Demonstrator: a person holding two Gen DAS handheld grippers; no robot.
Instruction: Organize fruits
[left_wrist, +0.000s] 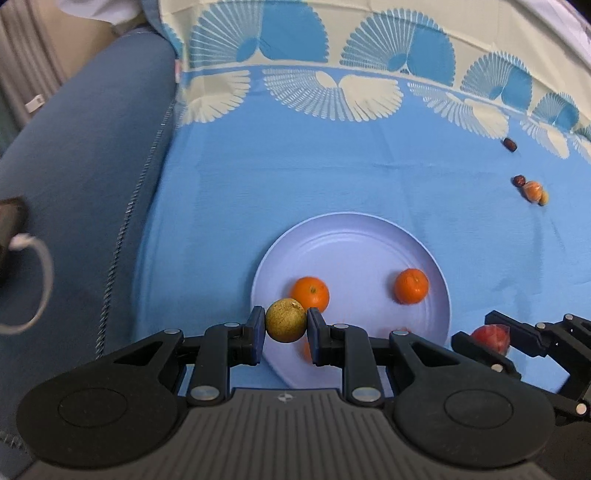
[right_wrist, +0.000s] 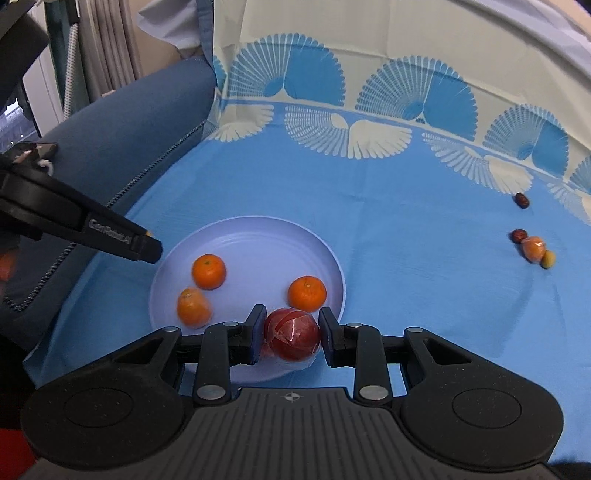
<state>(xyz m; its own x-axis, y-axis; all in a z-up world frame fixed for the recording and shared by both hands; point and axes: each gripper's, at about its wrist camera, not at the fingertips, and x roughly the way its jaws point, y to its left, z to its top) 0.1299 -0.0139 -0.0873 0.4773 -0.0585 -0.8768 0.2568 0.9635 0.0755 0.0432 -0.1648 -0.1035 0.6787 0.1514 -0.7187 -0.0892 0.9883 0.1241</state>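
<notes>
Your left jaws pinch the round yellow-green fruit (left_wrist: 286, 320) over the near-left rim of the pale lilac round plate (left_wrist: 369, 236), while your right jaws pinch the plastic-wrapped red fruit (right_wrist: 292, 334) above its near edge.

1. Your smooth, pale lilac round plastic plate (right_wrist: 328, 258) has a soft sheen.
2. The blue-and-cream fan-patterned cloth (right_wrist: 369, 206) under it looks matt and woven.
3. Your left gripper (left_wrist: 286, 326) pinches a dull, rough-skinned yellow-green round fruit (left_wrist: 285, 319).
4. Your right gripper (right_wrist: 291, 334) clamps a red round fruit in glossy, crinkled clear film (right_wrist: 292, 334).
5. The orange mandarins (right_wrist: 208, 271) look finely dimpled.
</notes>
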